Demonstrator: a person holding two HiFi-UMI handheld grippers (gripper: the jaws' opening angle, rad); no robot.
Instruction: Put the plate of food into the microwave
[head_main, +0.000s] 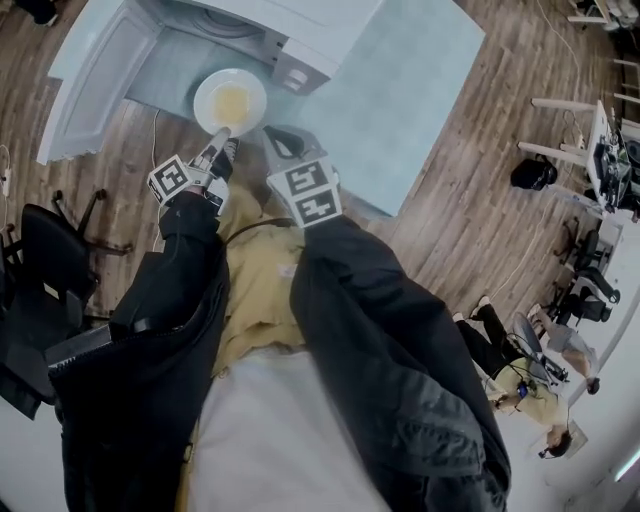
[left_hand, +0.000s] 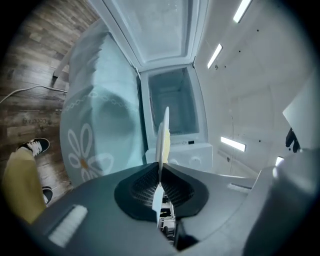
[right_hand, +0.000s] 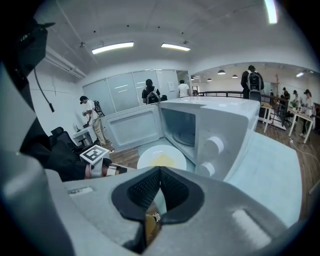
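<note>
With your left gripper (head_main: 221, 137) clamped on the round white plate of yellow food (head_main: 231, 102), carry it level into the open white microwave (head_main: 300, 35), keeping your right gripper (head_main: 277, 139), jaws together and empty, aside.

one plate (head_main: 232, 100), one microwave (head_main: 300, 30), one surface (head_main: 410, 100), two tongs: left tongs (head_main: 222, 134), right tongs (head_main: 274, 136).

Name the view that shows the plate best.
Head view: it looks down on the plate and its yellow food. Right gripper view shows it slanted, partly behind the jaws. Left gripper view shows only its edge.
</note>
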